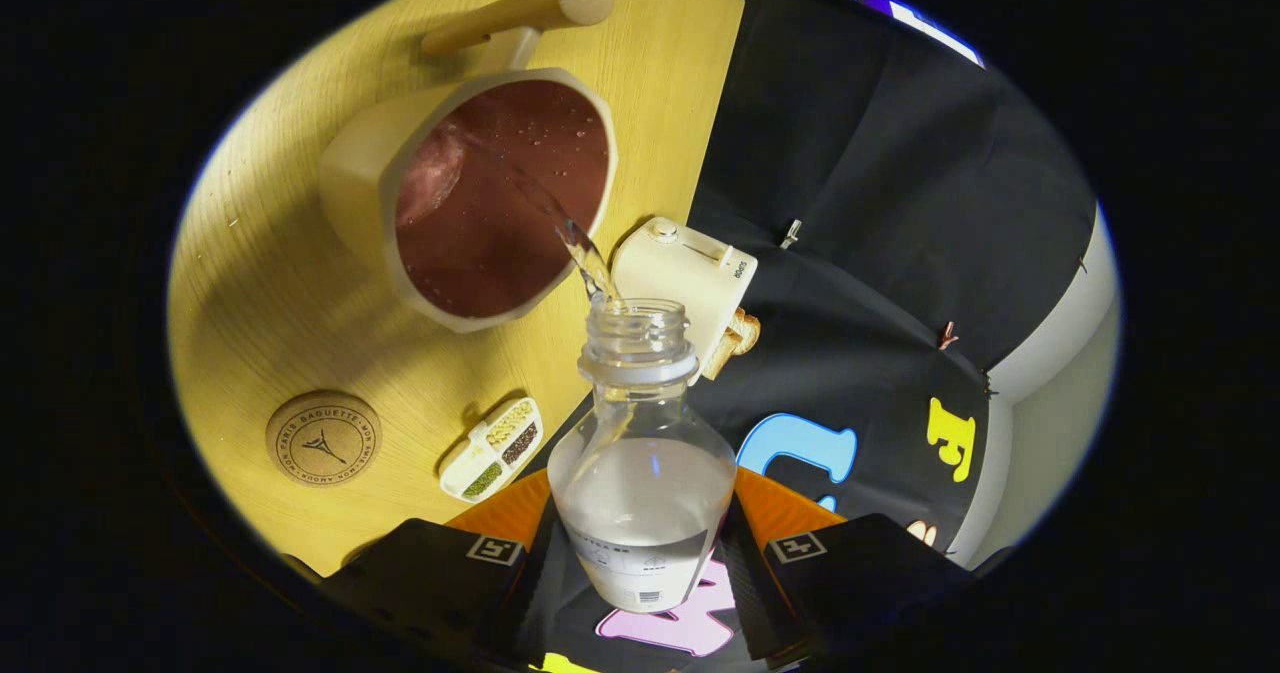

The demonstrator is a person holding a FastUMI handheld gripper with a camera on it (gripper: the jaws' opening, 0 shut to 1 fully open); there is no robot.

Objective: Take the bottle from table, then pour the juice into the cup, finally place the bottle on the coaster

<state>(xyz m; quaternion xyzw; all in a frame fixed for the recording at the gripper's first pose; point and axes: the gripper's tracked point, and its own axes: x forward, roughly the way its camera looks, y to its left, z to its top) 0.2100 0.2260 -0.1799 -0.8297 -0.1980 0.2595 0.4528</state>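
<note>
between the fingers (560, 583) of the gripper (640, 578) sits the clear bottle (640, 473), clamped from both sides and tipped forward, neck open. a thin stream of juice (585, 253) arcs from its mouth into the cup (480, 203) just beyond, on the wooden table (270, 293). near left lies the round coaster (323, 439), a small compartment box (493, 450) beside it, a white device (690, 278) right of the cup.

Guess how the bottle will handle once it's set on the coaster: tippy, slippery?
The bottle, clamped between the fingers, looks like clear smooth plastic, so probably slick. It still holds liquid, so likely bottom-heavy and steady upright. The round coaster looks flat and wide enough.
</note>
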